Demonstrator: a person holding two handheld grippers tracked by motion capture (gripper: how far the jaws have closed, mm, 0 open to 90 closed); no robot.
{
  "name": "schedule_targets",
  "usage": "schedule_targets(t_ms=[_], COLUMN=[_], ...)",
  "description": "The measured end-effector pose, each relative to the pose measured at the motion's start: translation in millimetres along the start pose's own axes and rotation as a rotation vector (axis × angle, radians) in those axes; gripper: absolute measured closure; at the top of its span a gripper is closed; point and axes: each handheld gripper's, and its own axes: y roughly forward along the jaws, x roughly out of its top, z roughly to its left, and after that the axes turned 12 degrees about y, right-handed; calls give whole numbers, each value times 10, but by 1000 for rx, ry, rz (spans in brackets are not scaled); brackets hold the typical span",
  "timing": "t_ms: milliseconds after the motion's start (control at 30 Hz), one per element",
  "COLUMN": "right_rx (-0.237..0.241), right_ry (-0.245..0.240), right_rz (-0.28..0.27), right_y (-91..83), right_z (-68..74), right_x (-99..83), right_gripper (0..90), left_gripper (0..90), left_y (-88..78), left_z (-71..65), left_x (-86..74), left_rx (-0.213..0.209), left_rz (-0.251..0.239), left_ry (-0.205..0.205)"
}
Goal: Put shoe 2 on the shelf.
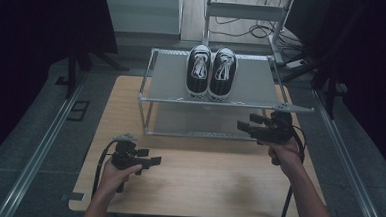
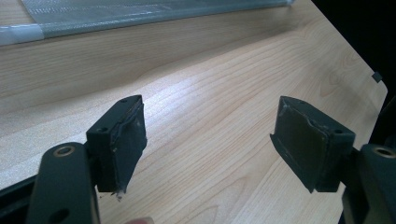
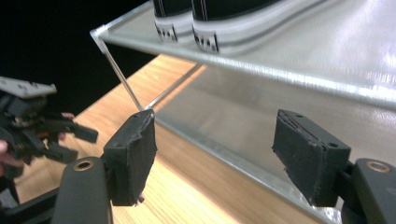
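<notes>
A pair of black sneakers point(image 1: 211, 72) with white laces and white soles stands on the top shelf of a grey metal rack point(image 1: 252, 86), toes toward me. My right gripper point(image 1: 249, 122) hovers at the rack's front right corner, level with the gap under the top shelf, jaws open and empty. In the right gripper view its jaws point(image 3: 215, 149) face the lower shelf, with the sneakers' soles point(image 3: 233, 28) above. My left gripper point(image 1: 148, 156) is held low over the wooden table point(image 1: 202, 184) at the front left, open with nothing between its jaws point(image 2: 210, 140).
The rack's lower shelf point(image 3: 243, 121) is bare and its thin corner post point(image 3: 119, 77) stands at its left front. Beyond the table lie cables and a metal frame point(image 1: 246, 11). Floor rails run along both sides. The table's corner point(image 2: 373, 79) drops off into dark.
</notes>
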Motion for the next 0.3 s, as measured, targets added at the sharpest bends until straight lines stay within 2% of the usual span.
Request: schedule_targets(t_ms=[167, 300], right_rx=[2, -3], right_ry=[-19, -59], right_rz=[4, -16], right_y=[23, 7], right_z=[-47, -14], right_x=[-88, -107], right_gripper=[292, 278], left_gripper=[254, 253], left_y=[8, 9], left_z=[-1, -4], left_x=[-1, -6], left_rx=[4, 12], left_rz=[5, 6], left_ry=[5, 16])
